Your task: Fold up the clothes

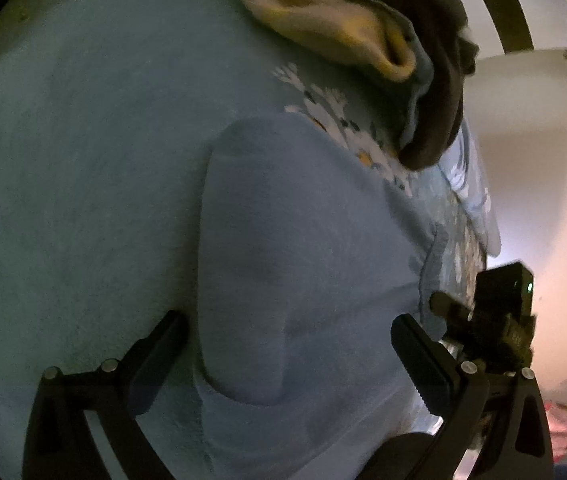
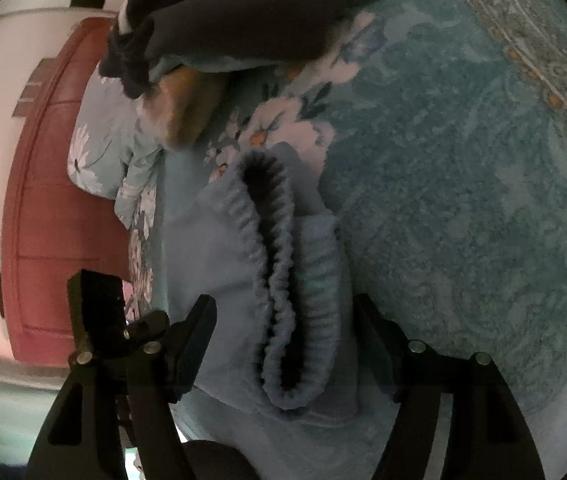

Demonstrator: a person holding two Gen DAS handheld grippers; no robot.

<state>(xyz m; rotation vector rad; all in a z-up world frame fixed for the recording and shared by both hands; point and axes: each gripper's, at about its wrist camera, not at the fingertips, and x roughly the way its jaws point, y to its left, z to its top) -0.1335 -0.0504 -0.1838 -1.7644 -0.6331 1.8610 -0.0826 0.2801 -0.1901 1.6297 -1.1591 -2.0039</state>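
1. Left wrist view: the left gripper (image 1: 289, 356) stands wide open, holding nothing, straddling the blue garment (image 1: 303, 260), whose length runs toward 12 o'clock on the bed (image 1: 63, 160).
2. Right wrist view: the right gripper (image 2: 285, 344) gapes wide around the garment's elastic waistband (image 2: 279, 280), gripping nothing, band running 12 to 6.

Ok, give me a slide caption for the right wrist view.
Right gripper, jaws open, straddles the elastic waistband of light blue garment on a teal bedspread.
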